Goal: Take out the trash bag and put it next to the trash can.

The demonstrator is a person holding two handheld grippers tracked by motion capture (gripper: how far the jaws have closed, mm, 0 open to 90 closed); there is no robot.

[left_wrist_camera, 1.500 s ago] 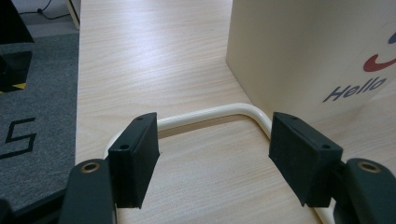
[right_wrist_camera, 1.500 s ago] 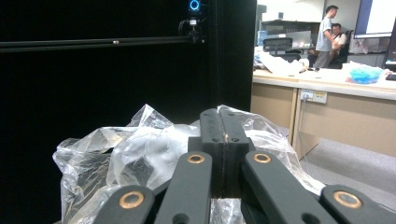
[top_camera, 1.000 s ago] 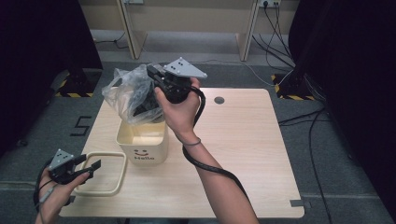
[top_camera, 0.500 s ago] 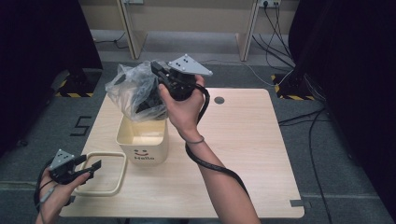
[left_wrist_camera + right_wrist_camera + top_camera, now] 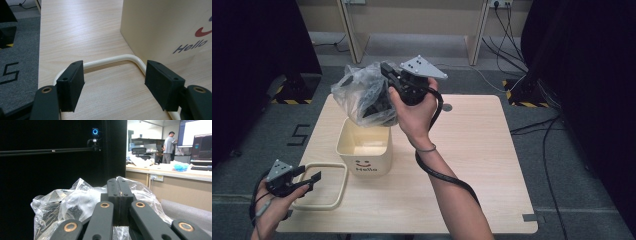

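My right gripper (image 5: 386, 69) is shut on a clear plastic bag (image 5: 362, 95) with dark contents and holds it up over a cream bin (image 5: 367, 162) marked "Hello". In the right gripper view the jaws (image 5: 117, 185) are pressed together, with the crinkled bag (image 5: 75, 202) bulging behind them. A cream rounded frame (image 5: 332, 202) lies flat on the table left of the bin. My left gripper (image 5: 314, 177) stands open at that frame's near left edge. In the left gripper view its gripper (image 5: 113, 85) straddles the frame (image 5: 110, 60) without touching it, the bin (image 5: 162, 27) just beyond.
The wooden table (image 5: 482, 160) has a small round grommet (image 5: 447, 107) near its far edge. Cables and black-yellow striped feet (image 5: 522, 92) lie on the floor around it. Dark curtains stand on both sides. A person stands far off by monitors (image 5: 170, 145).
The right hand has lifted the bag slightly higher above the bin. The left gripper has stayed where it was.
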